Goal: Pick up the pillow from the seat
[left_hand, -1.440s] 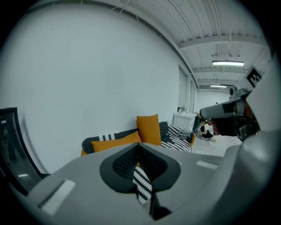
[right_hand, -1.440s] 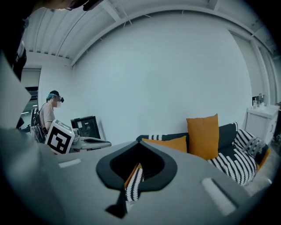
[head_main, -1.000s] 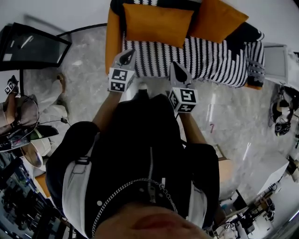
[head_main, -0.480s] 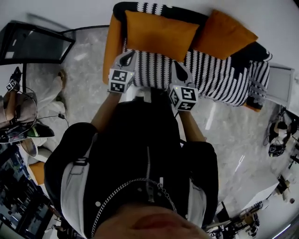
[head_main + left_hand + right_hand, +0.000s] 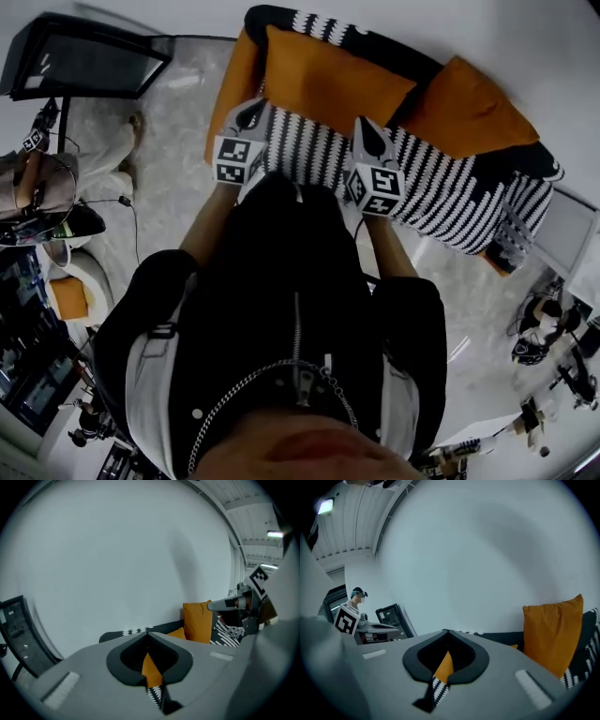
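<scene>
Head view showed both of your grippers held out over the front edge of the striped seat (image 5: 441,192), pointing toward the top of the frame. Your left gripper (image 5: 250,114) had its jaws pressed together with nothing between them, and your right gripper (image 5: 368,141) was closed and empty too. Through each thin slit, only orange fabric and stripes showed beyond.

The nearer pillow (image 5: 337,82) leaned against the sofa back at upper centre, just past both sets of tips. Its long axis ran from upper left down to lower right, across your line of reach. The left tips sat by its lower left corner and the right tips by its lower edge, so neither hand looked clearly nearer. A second pillow (image 5: 469,111) stood farther toward the upper right, closer to your right side. Before any grasp, you would have had to open the jaws.
</scene>
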Demonstrator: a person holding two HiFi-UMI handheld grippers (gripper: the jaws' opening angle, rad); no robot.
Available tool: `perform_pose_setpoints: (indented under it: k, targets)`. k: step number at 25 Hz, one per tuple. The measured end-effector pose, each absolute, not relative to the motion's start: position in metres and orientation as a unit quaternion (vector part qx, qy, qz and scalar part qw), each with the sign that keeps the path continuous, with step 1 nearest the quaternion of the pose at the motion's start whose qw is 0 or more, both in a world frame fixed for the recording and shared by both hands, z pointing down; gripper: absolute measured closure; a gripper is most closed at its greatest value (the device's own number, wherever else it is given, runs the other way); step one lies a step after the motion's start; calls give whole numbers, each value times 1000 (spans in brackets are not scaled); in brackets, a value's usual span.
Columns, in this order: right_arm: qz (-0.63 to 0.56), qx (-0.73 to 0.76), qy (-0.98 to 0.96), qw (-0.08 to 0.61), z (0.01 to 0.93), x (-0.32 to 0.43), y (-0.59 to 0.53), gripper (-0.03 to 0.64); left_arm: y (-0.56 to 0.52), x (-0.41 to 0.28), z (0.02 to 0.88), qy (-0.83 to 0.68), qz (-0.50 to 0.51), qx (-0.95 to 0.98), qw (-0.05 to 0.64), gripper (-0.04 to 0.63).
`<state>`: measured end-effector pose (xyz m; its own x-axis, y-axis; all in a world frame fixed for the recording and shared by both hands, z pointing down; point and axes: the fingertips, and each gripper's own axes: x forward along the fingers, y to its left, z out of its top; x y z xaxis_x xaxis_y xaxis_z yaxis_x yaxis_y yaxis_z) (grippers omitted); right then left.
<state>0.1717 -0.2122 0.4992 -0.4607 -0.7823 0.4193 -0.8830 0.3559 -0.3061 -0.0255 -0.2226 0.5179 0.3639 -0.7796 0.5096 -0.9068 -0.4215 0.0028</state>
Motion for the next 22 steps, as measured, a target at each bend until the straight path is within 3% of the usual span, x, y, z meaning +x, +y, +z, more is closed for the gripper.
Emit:
perform_pose_setpoints:
  k: [10, 22]
  targets:
    - [253, 505, -819, 100, 501, 166, -253, 614, -246, -38, 532, -517, 222, 811, 160, 584]
    - [264, 583, -757, 132, 556, 213, -266, 617, -289, -58, 587, -481, 245, 828, 151, 584]
